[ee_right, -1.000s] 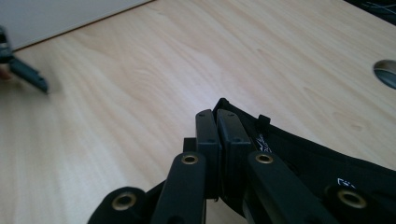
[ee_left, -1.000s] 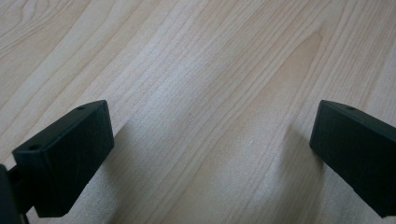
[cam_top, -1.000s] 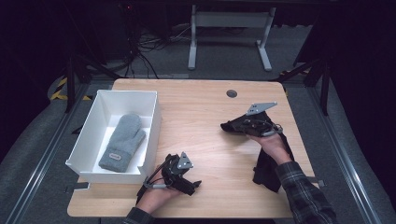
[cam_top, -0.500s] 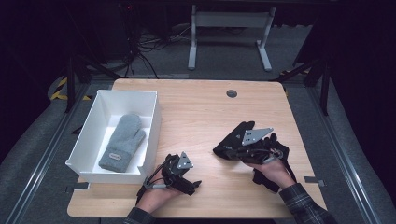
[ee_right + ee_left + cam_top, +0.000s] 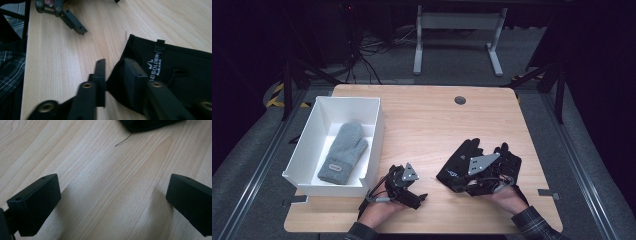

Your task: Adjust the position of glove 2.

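A black glove [image 5: 458, 162] with white lettering [image 5: 175, 75] lies flat on the wooden table [image 5: 422, 120] at the front right. My right gripper [image 5: 456, 183] [image 5: 115, 62] rests low at its cuff. Its jaws have just been opening and stand a little apart, with the cuff's edge loose between them. More black glove fingers [image 5: 507, 152] show just right of the gripper. My left gripper [image 5: 416, 199] [image 5: 112, 195] sits open on bare wood at the front centre, also seen as the left gripper [image 5: 72, 22] beyond the cuff. A grey mitten [image 5: 343, 152] lies in the white box [image 5: 374, 135].
The white box stands at the table's left edge. A dark round grommet [image 5: 460, 100] sits near the far edge. A loose thread [image 5: 123, 142] lies on the wood between the two grippers. Bare wood stretches across the middle and back.
My right gripper carried the black glove from the far right down toward the front and laid it on the table; its jaws have parted. The left gripper has not moved.
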Demonstrator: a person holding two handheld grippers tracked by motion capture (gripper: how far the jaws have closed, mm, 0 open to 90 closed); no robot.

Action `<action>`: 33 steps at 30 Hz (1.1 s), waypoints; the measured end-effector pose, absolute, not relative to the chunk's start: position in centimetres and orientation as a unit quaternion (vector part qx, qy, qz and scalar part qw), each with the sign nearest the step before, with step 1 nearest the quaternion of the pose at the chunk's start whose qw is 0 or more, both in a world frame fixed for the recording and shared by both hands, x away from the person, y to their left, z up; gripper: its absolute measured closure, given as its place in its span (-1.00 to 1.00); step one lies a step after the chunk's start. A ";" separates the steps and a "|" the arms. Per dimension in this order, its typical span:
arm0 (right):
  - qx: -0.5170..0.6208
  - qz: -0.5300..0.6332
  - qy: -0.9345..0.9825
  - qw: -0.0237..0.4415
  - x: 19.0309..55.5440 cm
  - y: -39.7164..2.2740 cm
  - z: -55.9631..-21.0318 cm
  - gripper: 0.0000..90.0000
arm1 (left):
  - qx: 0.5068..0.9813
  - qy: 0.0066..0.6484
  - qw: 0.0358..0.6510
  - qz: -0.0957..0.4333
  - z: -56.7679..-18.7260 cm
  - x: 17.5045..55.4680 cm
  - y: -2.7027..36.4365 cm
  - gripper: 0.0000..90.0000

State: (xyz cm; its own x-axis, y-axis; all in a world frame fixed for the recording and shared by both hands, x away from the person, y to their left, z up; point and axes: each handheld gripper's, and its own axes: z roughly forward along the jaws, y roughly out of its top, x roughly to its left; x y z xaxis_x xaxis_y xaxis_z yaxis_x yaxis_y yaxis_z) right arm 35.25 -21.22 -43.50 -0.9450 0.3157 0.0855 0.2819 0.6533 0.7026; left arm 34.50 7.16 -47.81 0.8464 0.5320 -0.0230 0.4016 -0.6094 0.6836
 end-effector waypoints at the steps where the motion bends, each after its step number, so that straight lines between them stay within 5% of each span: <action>1: 0.168 0.388 0.906 0.028 35.3 -21.5 -43.2 0.46 | 0.892 0.261 0.356 0.091 -47.8 34.5 7.2 -1.00; 9: 0.269 0.386 0.876 0.109 38.7 -25.1 -41.9 0.99 | 0.892 0.262 0.356 0.091 -47.8 34.5 7.2 -0.99; 17: 0.319 0.321 0.883 0.126 42.2 -25.8 -44.4 1.00 | 0.893 0.262 0.356 0.091 -47.8 34.5 7.2 -0.99; 33: 0.256 0.327 0.904 0.103 42.2 -20.6 -45.0 1.00 | 0.892 0.261 0.357 0.092 -47.8 34.5 7.2 -0.99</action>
